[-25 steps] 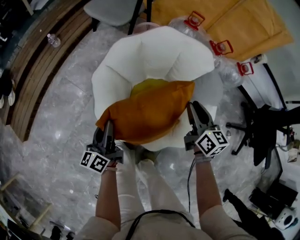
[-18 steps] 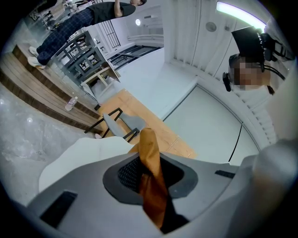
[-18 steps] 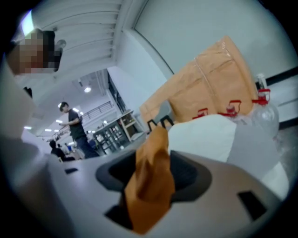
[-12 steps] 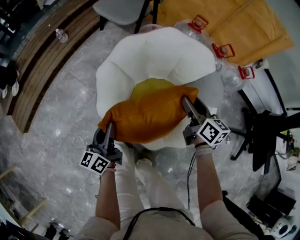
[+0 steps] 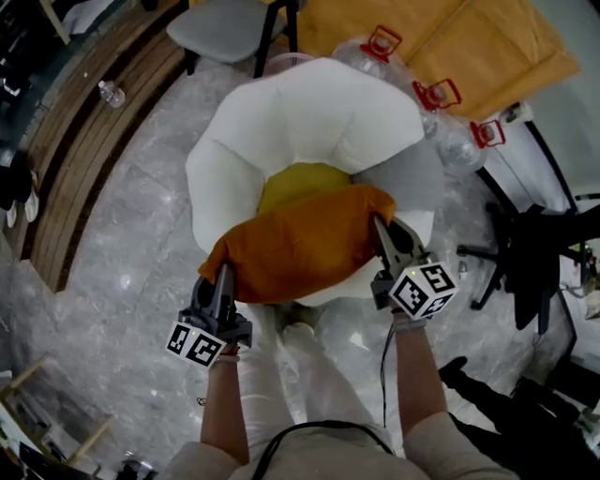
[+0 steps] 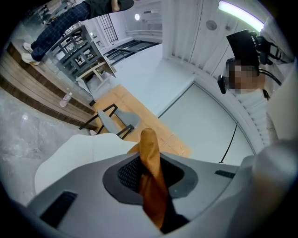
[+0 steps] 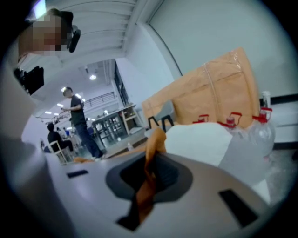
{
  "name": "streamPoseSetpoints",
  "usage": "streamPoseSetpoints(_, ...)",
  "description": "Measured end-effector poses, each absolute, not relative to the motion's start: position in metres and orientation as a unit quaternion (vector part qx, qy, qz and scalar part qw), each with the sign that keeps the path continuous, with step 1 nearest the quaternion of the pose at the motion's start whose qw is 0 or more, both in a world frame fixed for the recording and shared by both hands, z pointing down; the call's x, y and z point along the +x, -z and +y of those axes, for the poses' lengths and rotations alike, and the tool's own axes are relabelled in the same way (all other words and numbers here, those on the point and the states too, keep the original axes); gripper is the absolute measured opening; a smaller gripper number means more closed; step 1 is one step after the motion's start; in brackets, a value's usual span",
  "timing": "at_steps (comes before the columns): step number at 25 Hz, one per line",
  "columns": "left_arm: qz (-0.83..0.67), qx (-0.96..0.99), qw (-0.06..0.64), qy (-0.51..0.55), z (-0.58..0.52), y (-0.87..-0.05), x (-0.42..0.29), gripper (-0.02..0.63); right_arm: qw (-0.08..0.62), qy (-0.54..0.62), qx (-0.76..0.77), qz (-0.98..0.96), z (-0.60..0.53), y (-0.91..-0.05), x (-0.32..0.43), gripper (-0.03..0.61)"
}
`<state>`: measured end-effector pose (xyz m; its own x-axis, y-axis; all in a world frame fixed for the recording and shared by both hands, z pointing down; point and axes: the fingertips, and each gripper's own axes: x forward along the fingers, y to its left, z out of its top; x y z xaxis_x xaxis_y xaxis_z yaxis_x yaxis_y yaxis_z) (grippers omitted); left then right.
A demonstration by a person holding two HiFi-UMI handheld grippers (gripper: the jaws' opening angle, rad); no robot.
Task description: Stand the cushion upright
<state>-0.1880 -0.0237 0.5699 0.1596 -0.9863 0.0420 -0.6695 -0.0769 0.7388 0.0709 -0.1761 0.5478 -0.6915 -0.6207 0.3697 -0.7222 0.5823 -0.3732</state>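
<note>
I am holding the orange cushion [image 5: 300, 246] by two corners over the front of the seat of the white armchair [image 5: 309, 112]. It is showing its broad face to the head camera, so it is lying slanted rather than standing. The left gripper [image 5: 223, 279] is pinching the corner at the cushion's 7 o'clock, and in the left gripper view a fold of orange cloth is running up between the nearly closed jaws. The right gripper [image 5: 383, 231] is working at the cushion's 3 o'clock. Its jaws have just been closing, and the right gripper view is showing them clamped on a twisted strip of the same cloth. A yellow cushion [image 5: 302, 182] is sitting just behind the orange one at its 12 o'clock, pressed against the chair's back and crowding that spot. At the armchair's 1 to 2 o'clock three clear water jugs [image 5: 437, 99] with red handles are standing on the floor, touching or nearly touching the chair. An orange mat [image 5: 487, 47] is lying beyond them. A grey chair [image 5: 220, 23] is standing at 11 o'clock. A small bottle [image 5: 111, 92] is lying well apart at 10 o'clock on wooden boards. A black office chair [image 5: 534, 253] is standing at 3 o'clock, near my right gripper.
</note>
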Motion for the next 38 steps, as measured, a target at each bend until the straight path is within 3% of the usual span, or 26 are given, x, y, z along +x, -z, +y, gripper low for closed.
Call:
streamPoseSetpoints(18,-0.499,0.774,0.331,0.206,-0.142,-0.536,-0.163,0.09,0.054,-0.26,0.513,-0.816,-0.195,-0.529,0.137,0.031)
streamPoseSetpoints(38,-0.444,0.789,0.378,0.193,-0.251,-0.549,-0.154,0.089,0.019,-0.276,0.61,-0.743,-0.237,-0.535,0.156,0.031)
